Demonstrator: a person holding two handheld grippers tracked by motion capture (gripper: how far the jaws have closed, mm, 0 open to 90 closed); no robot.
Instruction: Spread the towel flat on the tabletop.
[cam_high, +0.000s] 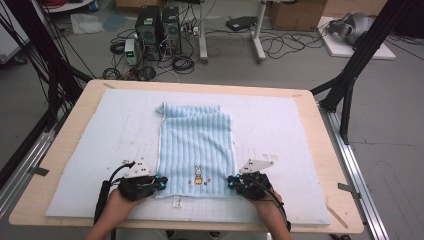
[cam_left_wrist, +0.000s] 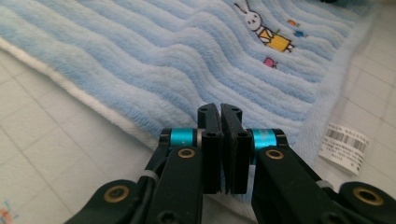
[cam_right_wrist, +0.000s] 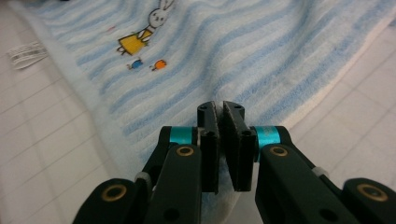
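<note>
From above, my left gripper (cam_high: 162, 183) and my right gripper (cam_high: 231, 183) sit at the two near corners of the light blue towel (cam_high: 197, 150), which lies lengthwise on the pale gridded mat (cam_high: 280, 125) in the middle of the wooden table (cam_high: 320, 150). That view gives the whole layout: the towel's far end is rumpled and partly folded over, its near edge faces me, and a small white label (cam_high: 176, 201) pokes out below that edge. It does not let me read my jaws; they are too small there.

The left gripper view settles that. My two black jaws stand together with the towel's near-left corner pinched between them, fleece bunching on both sides of the pads. Past them I see the rabbit picture (cam_left_wrist: 264, 29) stitched on the towel and the barcode on the label (cam_left_wrist: 344, 144), neither legible from above.

The right gripper view shows the same on the other side: jaws drawn together on the near-right corner, a sliver of cloth caught between the pads. Here the rabbit picture (cam_right_wrist: 142, 32) lies up to the left, with the label (cam_right_wrist: 27, 53) at the far left edge.
</note>
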